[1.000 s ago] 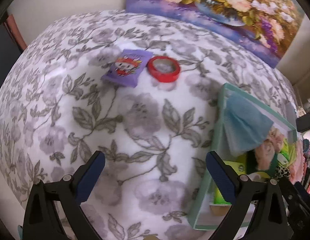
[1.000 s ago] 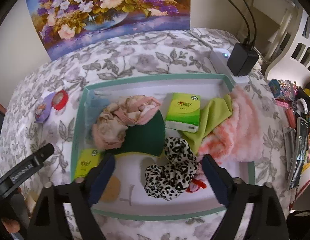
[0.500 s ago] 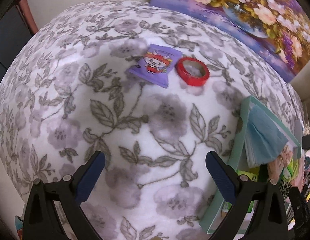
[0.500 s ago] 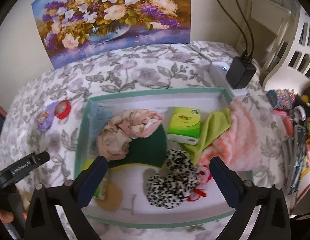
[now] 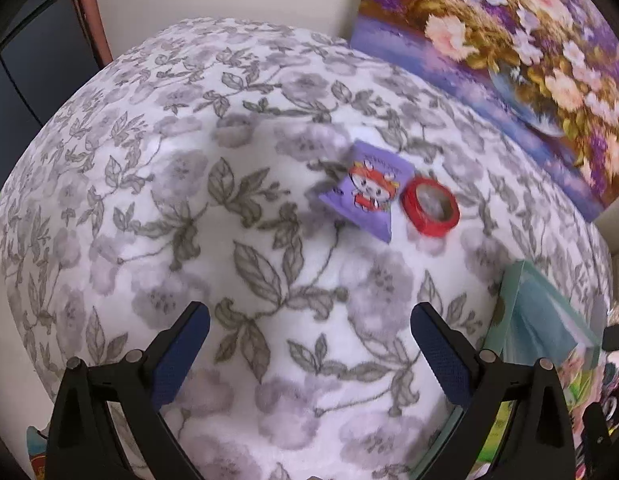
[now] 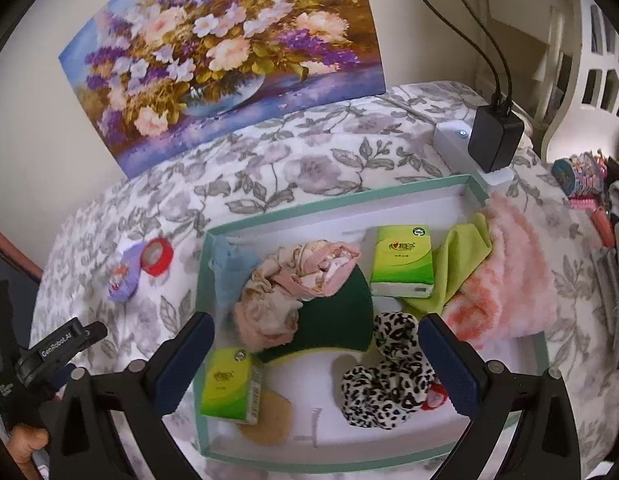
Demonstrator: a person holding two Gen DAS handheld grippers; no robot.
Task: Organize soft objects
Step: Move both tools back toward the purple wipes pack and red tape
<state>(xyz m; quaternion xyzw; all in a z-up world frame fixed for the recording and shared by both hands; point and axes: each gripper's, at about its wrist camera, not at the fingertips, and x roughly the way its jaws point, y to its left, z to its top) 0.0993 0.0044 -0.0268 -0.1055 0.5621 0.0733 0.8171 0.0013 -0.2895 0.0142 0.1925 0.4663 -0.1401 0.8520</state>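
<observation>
Stuff is mostly sitting in the tray [image 6: 419, 194] already, while the pouch [image 5: 363, 190] is still lying outside at its 10 o'clock, beside the tape [image 5: 430, 207], with both the left gripper [image 5: 309, 332] and right gripper [image 6: 317, 344] hanging spread and empty.

1. The left wrist view looks forward and down along its own fingers [image 5: 181, 354] over the floral blanket [image 5: 237, 216], from close above it, toward the purple packet [image 5: 365, 192] and red tape roll [image 5: 429, 207] further ahead.
2. The teal tray [image 5: 505, 320] enters only at this view's right edge, and the flower painting [image 5: 509, 52] fills the upper right.
3. The right wrist view looks steeply down from above the teal tray [image 6: 333, 206], facing the flower painting [image 6: 229, 52] against the wall.
4. Both views share the painting, the blanket, the tray's left end, the purple packet [image 6: 123, 276] and the tape roll [image 6: 156, 257].
5. The left gripper [image 6: 49, 354] appears at the right view's lower left.
</observation>
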